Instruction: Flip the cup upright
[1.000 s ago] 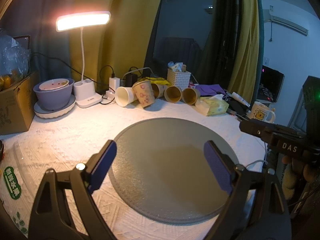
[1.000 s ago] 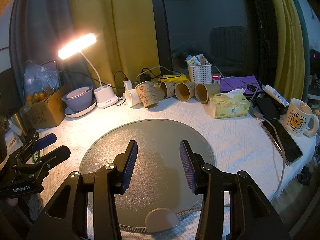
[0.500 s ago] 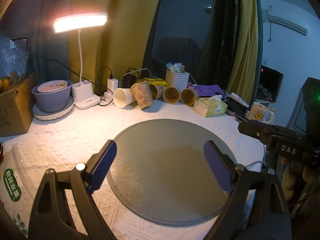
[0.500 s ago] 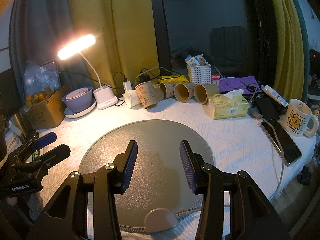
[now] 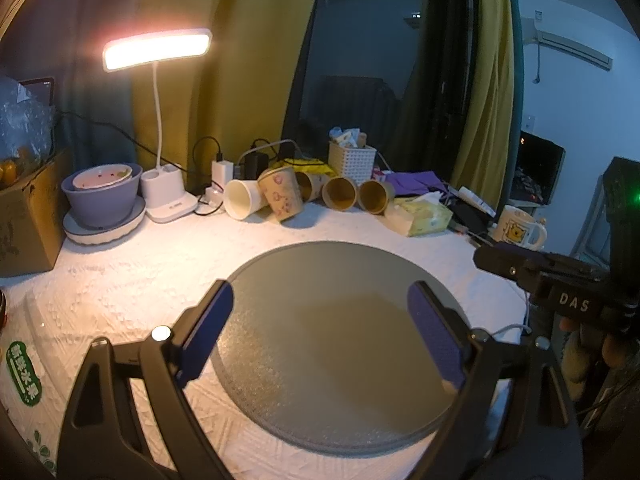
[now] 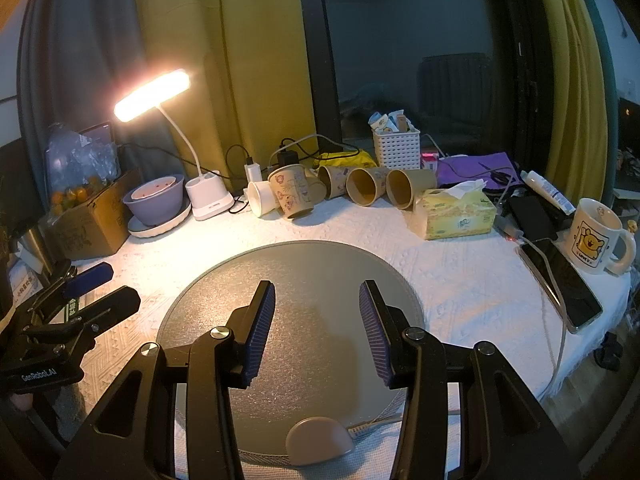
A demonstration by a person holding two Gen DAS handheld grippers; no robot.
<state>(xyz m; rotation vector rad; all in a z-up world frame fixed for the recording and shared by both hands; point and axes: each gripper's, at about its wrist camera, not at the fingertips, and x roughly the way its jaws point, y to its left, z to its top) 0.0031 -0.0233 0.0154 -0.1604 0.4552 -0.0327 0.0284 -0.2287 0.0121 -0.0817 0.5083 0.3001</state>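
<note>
Several paper cups lie on their sides in a row at the back of the table: a white cup (image 5: pixel 241 199) (image 6: pixel 261 199), a patterned cup (image 5: pixel 281 193) (image 6: pixel 292 191) leaning on it, and brown cups (image 5: pixel 340 193) (image 6: pixel 365 186) to the right. A round grey mat (image 5: pixel 332 320) (image 6: pixel 304 272) lies in front of them. My left gripper (image 5: pixel 320 308) is open and empty above the mat's near part. My right gripper (image 6: pixel 317 300) is open and empty above the mat. Each gripper shows in the other's view: the right one (image 5: pixel 532 268), the left one (image 6: pixel 92 292).
A lit desk lamp (image 5: pixel 158 46) (image 6: pixel 152 94), a purple bowl on a plate (image 5: pixel 102 196) (image 6: pixel 154 200) and a cardboard box (image 6: pixel 86 220) stand at the back left. A tissue box (image 6: pixel 456 212), a white basket (image 6: pixel 396 146), a phone (image 6: pixel 560 280) and a bear mug (image 6: pixel 596 236) are on the right.
The left wrist view has shifted slightly, so the cups and lamp sit a little further left and lower. Both grippers stay open and empty over the mat.
</note>
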